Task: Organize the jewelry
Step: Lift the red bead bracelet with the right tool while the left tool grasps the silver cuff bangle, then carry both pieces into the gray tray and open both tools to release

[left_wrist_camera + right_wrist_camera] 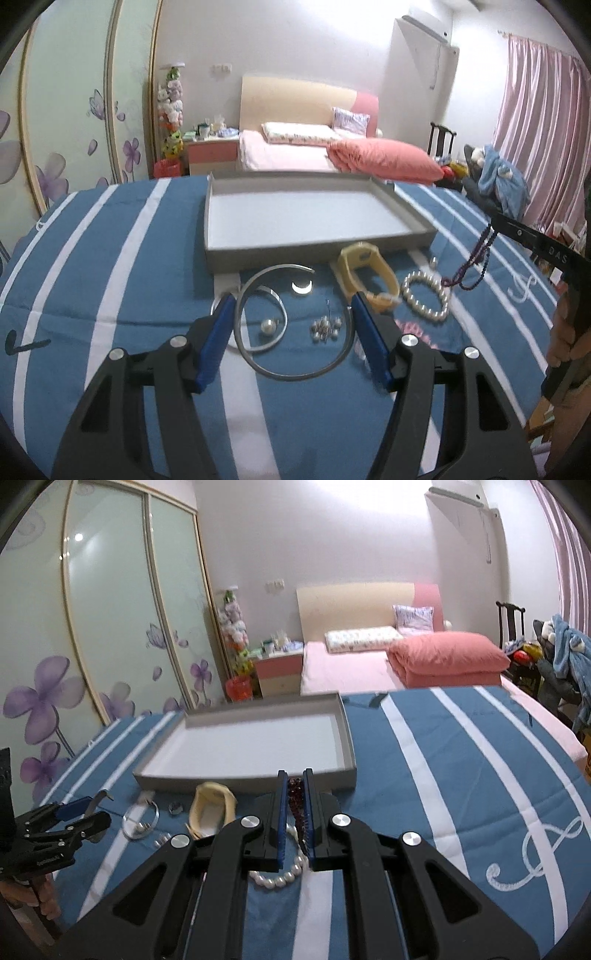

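Right gripper (295,805): jaws drawn together, clamped on a dark purple bead strand (294,798). Small round beads, deep reddish-purple, glossy. In the left wrist view the strand (476,258) hangs in loops from the gripper's tip, clear of the blue-and-white striped cloth (110,258), above the cloth's right part, near the tray's (280,254) front right corner.

Left gripper (291,321): jaws apart, nothing between the pads; it hovers over the loose pieces.

Grey tray, shallow, white floor, sits toward the far edge of the cloth, near the middle. Nothing lies in it.

Jewelry lies on the cloth just in front of the tray's near wall:
- large thin silver hoop (291,332), open at one end, with a smaller silver bangle (275,310) inside it;
- single pearl (267,326) inside the hoop;
- cluster of small silver-white beads (327,326) to its right;
- small round silver piece (301,286) nearer the tray;
- pale yellow chunky watch (365,273), strap looped, touching the tray's near wall or just short of it; cannot tell which;
- white pearl bracelet (424,295), round even pearls, right of the watch, below the hanging strand.
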Demonstrator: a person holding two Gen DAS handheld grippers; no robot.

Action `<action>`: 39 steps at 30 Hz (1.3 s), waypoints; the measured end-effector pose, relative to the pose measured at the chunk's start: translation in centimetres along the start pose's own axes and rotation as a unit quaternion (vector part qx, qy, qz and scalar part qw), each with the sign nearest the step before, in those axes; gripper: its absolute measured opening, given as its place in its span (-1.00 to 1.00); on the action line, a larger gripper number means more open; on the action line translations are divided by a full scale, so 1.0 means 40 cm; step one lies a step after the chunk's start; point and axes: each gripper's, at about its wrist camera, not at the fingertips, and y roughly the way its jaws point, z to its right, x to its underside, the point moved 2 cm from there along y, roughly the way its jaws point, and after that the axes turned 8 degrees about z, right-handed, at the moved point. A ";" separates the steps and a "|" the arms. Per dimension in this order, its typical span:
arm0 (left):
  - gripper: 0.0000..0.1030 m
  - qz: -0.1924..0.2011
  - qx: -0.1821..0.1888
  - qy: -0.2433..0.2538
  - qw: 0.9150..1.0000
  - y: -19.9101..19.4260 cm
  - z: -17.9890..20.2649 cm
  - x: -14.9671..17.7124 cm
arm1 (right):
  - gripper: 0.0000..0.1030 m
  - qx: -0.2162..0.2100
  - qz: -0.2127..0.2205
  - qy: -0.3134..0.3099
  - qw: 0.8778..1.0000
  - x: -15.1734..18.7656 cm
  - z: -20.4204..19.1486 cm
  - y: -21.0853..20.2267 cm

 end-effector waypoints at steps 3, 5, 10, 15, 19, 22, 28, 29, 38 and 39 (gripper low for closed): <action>0.21 0.019 -0.003 -0.011 1.000 -0.012 -0.002 -0.021 | -0.83 -0.005 0.023 0.002 1.000 -0.026 -0.006 -0.016; 0.21 0.033 -0.005 -0.021 0.999 -0.020 -0.005 -0.034 | -0.83 -0.009 0.040 0.005 0.999 -0.041 -0.010 -0.026; 0.21 0.055 -0.014 -0.028 0.998 -0.026 -0.005 -0.058 | -0.83 -0.021 0.075 0.012 0.997 -0.071 -0.020 -0.041; 0.21 0.069 -0.019 -0.026 0.997 -0.014 0.001 -0.086 | -0.83 -0.028 0.095 0.012 0.995 -0.101 -0.026 -0.039; 0.21 0.077 -0.024 -0.023 0.996 0.006 0.005 -0.109 | -0.83 -0.031 0.108 0.009 0.994 -0.124 -0.031 -0.033; 0.21 0.086 -0.029 -0.027 0.996 0.022 0.005 -0.132 | -0.83 -0.034 0.119 0.011 0.992 -0.144 -0.031 -0.021; 0.22 0.106 -0.034 -0.035 0.993 0.056 0.004 -0.185 | -0.83 -0.041 0.143 0.005 0.989 -0.175 -0.051 0.010; 0.22 0.108 -0.035 -0.035 0.993 0.064 0.006 -0.190 | -0.83 -0.042 0.143 0.003 0.989 -0.176 -0.057 0.017; 0.22 0.099 -0.050 -0.039 0.993 0.188 -0.001 -0.224 | -0.83 -0.043 0.128 0.006 0.991 -0.177 -0.057 0.118; 0.22 0.098 -0.052 -0.039 0.993 0.201 -0.003 -0.225 | -0.83 -0.041 0.124 0.006 0.991 -0.177 -0.053 0.136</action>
